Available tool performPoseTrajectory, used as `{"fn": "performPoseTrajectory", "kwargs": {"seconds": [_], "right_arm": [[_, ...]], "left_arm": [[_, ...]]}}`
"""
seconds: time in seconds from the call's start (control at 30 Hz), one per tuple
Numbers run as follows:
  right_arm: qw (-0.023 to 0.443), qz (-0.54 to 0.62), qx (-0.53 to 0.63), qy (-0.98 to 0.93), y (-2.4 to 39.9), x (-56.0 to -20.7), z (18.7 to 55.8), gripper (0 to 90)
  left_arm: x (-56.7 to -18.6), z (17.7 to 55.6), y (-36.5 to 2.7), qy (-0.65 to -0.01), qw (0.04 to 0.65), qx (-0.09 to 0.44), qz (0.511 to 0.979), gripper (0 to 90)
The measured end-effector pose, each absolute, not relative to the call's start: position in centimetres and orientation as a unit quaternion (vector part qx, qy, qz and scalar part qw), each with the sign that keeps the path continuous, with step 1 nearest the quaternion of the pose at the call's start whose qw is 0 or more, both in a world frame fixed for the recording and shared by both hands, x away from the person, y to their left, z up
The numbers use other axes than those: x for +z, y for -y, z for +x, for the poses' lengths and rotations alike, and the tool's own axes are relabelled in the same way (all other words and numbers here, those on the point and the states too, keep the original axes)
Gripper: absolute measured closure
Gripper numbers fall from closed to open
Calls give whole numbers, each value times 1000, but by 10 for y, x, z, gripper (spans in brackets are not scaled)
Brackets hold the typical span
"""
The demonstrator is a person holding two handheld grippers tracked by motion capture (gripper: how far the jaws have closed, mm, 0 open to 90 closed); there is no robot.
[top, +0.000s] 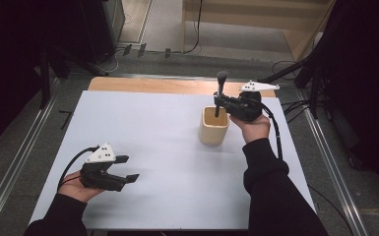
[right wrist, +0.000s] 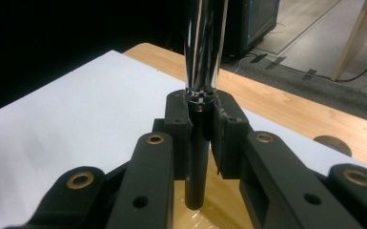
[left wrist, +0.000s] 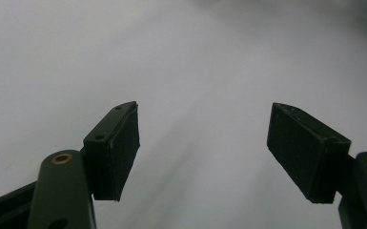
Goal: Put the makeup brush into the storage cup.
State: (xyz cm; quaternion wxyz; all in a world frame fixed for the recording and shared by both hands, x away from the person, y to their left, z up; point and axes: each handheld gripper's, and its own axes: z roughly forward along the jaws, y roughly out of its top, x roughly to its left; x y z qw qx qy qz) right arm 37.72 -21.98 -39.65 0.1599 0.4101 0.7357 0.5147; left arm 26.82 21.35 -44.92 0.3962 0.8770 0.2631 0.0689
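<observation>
I keep the brush upright in my right gripper, jaws clamped on its handle, and lower it straight into the cup near the table's far edge; left gripper gapes empty.

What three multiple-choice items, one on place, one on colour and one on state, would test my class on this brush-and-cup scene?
1. Where is the brush?
A. flat on the table
B. upright over the cup
C. in the left gripper

2. What colour is the cup?
A. pale yellow
B. red
C. blue

3. How do the left gripper's jaws stand?
A. shut on the brush
B. shut on nothing
C. open with nothing between them

Answers:
1 B, the right gripper clamps its handle above the cup's mouth.
2 A, its walls look pale yellow in the high view.
3 C, the left gripper view shows bare table between the spread pads.
</observation>
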Motion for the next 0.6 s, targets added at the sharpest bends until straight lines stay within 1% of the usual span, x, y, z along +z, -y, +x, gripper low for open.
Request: {"fn": "performPoseTrajectory", "kwargs": {"seconds": [0.43, 0.6], "right_arm": [[159, 412, 506, -741, 214, -404, 374, 794], [160, 414, 508, -738, 215, -413, 372, 794]], "left_arm": [[-450, 268, -214, -262, 395, 67, 878, 270], [-450, 268, -214, -262, 395, 66, 878, 270]]}}
